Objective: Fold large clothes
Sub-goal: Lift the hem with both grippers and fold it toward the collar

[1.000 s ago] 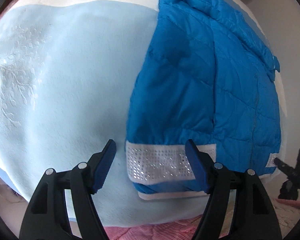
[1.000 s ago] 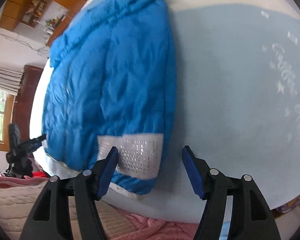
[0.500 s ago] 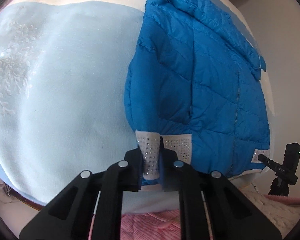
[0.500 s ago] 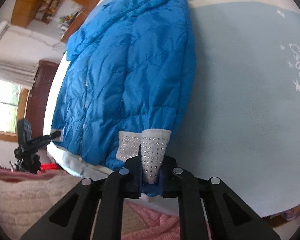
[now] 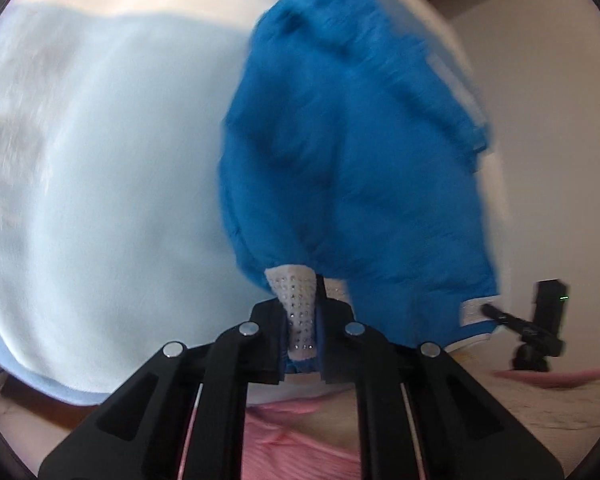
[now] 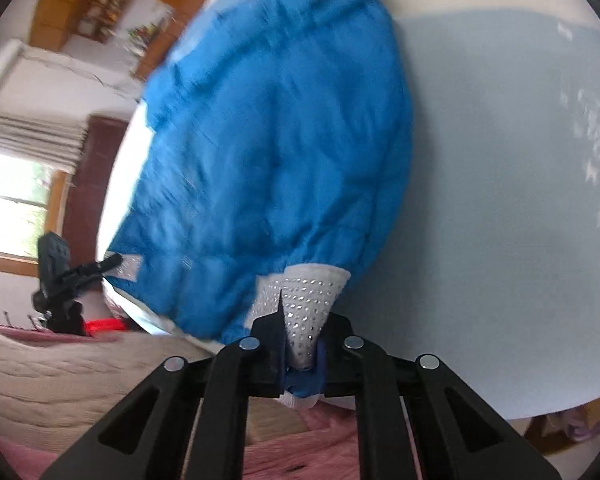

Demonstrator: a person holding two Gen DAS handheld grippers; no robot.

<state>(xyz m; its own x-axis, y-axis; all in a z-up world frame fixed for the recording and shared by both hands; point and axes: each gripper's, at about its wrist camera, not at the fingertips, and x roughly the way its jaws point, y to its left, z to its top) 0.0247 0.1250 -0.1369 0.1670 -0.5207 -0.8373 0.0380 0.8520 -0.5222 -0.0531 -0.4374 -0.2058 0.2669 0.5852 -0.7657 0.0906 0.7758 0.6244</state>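
A blue quilted puffer jacket (image 5: 360, 168) lies on a pale blue sheet (image 5: 120, 184) over a round table. Its hem has a white studded band. My left gripper (image 5: 300, 332) is shut on that band (image 5: 296, 300) at one lower corner and lifts it. In the right wrist view the jacket (image 6: 284, 152) bulges upward, and my right gripper (image 6: 300, 344) is shut on the studded band (image 6: 308, 300) at the other corner. Both views are motion-blurred.
A black camera on a tripod (image 5: 540, 328) stands beyond the table edge; it also shows in the right wrist view (image 6: 60, 276). A pink cloth (image 5: 300, 440) lies below the grippers. A beige quilted blanket (image 6: 60, 380), a window and wooden furniture are at left.
Both grippers went from open beside the hem to shut on the studded band. The lower part of the jacket has since lifted off the sheet and bunched up.
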